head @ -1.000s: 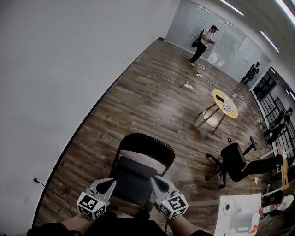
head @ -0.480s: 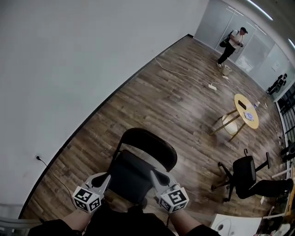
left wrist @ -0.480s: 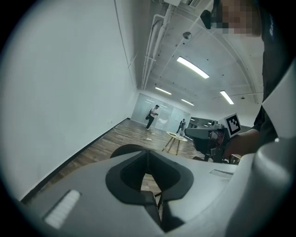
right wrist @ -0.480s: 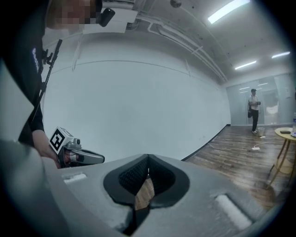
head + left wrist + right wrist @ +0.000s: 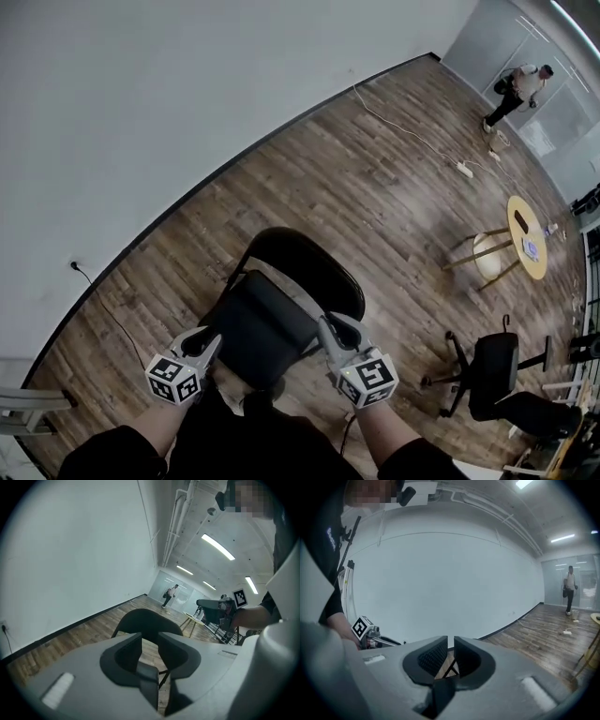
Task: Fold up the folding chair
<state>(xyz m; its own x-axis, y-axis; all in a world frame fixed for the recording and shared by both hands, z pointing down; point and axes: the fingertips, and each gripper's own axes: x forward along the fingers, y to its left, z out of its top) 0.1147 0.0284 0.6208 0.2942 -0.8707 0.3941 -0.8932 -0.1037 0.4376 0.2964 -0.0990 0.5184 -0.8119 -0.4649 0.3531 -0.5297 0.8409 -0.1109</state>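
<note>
Hovering at either side of the folding chair (image 5: 272, 323), standing unfolded on the wood floor (image 5: 375, 187) beside the white wall (image 5: 187, 75). Left gripper (image 5: 210, 345) at the left edge of the chair's seat, jaws moderately apart with nothing gripped; right gripper (image 5: 329, 325) at the seat's right edge, jaws parted by a narrow slit, likewise empty.

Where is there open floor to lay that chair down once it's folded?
The widest bare floor lies between the folding chair and the white wall, ahead of the chair back. The right side is crowded: a round table and an office chair. A white cable runs along the far floor, a thin cable at left.
</note>
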